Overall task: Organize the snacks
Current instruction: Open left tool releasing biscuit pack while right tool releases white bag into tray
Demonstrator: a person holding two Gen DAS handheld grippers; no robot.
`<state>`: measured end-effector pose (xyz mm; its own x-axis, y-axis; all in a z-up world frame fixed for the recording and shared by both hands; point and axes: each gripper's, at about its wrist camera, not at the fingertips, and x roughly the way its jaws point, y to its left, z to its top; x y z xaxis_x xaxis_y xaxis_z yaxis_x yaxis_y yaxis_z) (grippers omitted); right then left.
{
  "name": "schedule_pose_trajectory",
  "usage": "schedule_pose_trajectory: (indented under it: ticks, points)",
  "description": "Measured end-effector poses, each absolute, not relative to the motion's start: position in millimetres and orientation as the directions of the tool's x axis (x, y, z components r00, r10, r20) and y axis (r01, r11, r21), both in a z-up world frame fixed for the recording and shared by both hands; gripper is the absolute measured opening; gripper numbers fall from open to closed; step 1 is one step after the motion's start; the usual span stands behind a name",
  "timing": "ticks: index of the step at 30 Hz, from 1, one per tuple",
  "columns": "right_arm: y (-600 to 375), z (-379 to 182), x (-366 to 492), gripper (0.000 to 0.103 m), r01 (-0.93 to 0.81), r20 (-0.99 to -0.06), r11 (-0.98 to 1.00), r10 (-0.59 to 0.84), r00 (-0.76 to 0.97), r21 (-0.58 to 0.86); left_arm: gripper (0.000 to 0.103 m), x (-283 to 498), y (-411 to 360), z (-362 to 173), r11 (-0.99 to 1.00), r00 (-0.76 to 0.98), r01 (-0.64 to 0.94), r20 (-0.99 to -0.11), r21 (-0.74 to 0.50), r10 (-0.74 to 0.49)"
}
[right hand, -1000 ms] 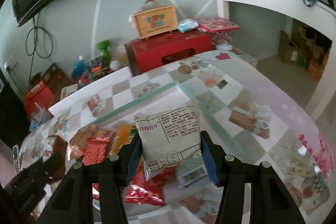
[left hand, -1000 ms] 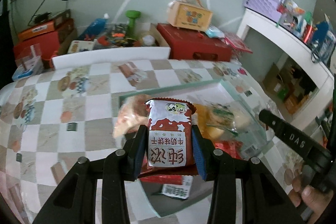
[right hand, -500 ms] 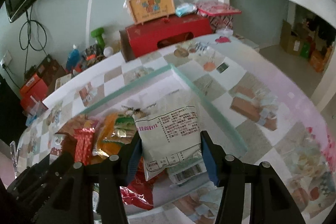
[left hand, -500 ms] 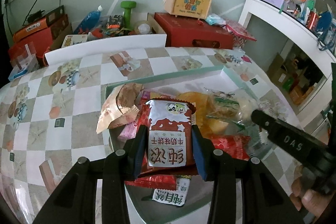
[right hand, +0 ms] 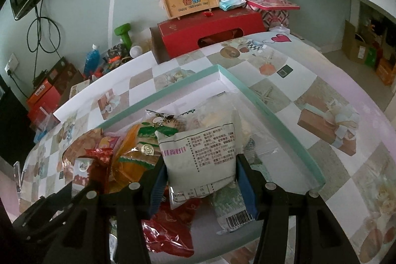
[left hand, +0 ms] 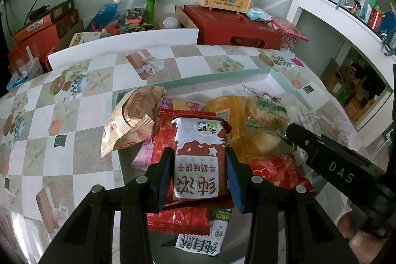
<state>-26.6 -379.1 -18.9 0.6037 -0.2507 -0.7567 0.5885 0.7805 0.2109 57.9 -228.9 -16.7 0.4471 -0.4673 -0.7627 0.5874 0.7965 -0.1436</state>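
Holding, in the left wrist view, the left gripper (left hand: 198, 177) is clamped on a red-and-silver biscuit packet (left hand: 199, 152), long axis running away along the fingers, hanging over the near-left part of the teal-rimmed box (left hand: 222, 77) above the snack heap; box floor below hidden by the pile; near rim cut off. In the right wrist view, the right gripper (right hand: 201, 180) is closed on a grey-white packet (right hand: 200, 157), upright, over the box's near-right part, nearer the right rim; packet's lower end hidden behind the pads.
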Motion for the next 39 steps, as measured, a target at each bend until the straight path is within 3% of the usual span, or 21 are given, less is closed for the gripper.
schedule_pose_trajectory:
  ticks: [14, 16, 29, 32, 34, 39]
  points:
    - [-381.5, -18.3, -25.9, 0.060, 0.590, -0.761, 0.780, -0.249, 0.600, 0.210, 0.047, 58.3, -227.4, -12.1, 0.786, 0.434, 0.597, -0.762, -0.157, -0.481]
    - [-382.0, -17.9, -26.0, 0.065, 0.595, -0.766, 0.778, -0.253, 0.591, 0.203, 0.058, 56.4, -226.8, -7.2, 0.781, 0.435, 0.603, -0.754, -0.162, -0.493]
    - [-376.3, -6.7, -28.3, 0.086, 0.588, -0.767, 0.794, -0.279, 0.578, 0.154, 0.071, 60.5, -201.1, 8.2, 0.824, 0.460, 0.546, -0.769, -0.150, -0.445]
    - [-372.3, -6.4, -26.2, 0.103, 0.578, -0.768, 0.803, -0.276, 0.578, 0.146, 0.087, 65.5, -188.5, 7.7, 0.847, 0.483, 0.513, -0.769, -0.140, -0.419]
    - [-368.7, -6.0, -24.3, 0.103, 0.567, -0.766, 0.811, -0.272, 0.583, 0.144, 0.096, 67.7, -180.8, 8.5, 0.863, 0.510, 0.490, -0.763, -0.122, -0.397]
    - [-356.2, -1.4, -21.9, 0.103, 0.549, -0.756, 0.826, -0.277, 0.593, 0.128, 0.103, 71.9, -157.1, 14.0, 0.907, 0.581, 0.413, -0.742, -0.084, -0.334]
